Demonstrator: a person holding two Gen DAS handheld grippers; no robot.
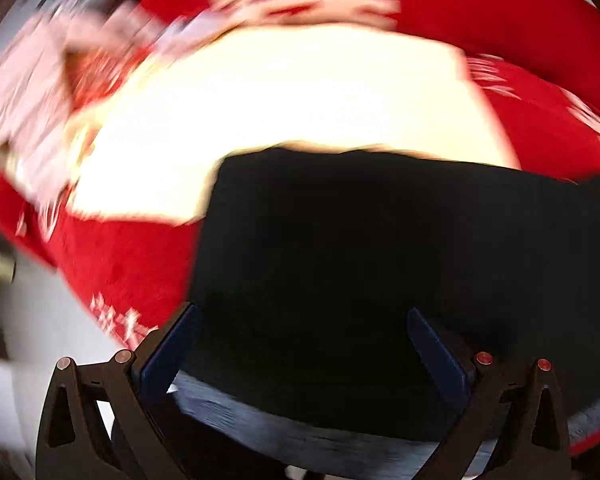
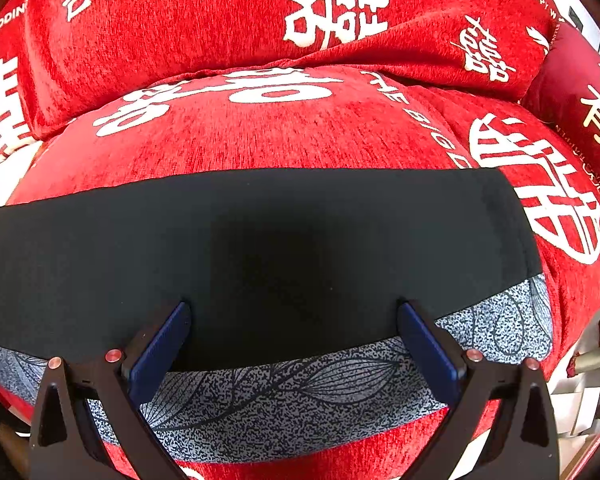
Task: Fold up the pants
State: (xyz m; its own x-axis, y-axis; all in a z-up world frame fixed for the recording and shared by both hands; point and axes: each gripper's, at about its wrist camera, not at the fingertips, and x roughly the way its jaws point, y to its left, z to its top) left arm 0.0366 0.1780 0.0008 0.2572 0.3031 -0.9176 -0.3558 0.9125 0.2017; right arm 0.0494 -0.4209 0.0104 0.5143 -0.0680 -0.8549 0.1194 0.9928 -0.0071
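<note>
The pants (image 2: 260, 240) are black on top with a grey leaf-patterned layer (image 2: 300, 384) showing along the near edge. They lie flat across a red sofa seat (image 2: 284, 136). My right gripper (image 2: 294, 312) is open, its blue fingers straddling the near part of the black cloth just above it. In the blurred left wrist view the black pants (image 1: 380, 260) fill the lower right, and my left gripper (image 1: 304, 320) is open over them, holding nothing.
Red back cushions with white lettering (image 2: 260, 16) stand behind the seat. A bright pale cloth or cushion (image 1: 280, 120) lies on the sofa beyond the pants in the left view. The floor shows at the far left (image 1: 28, 320) and clutter at the right (image 2: 592, 360).
</note>
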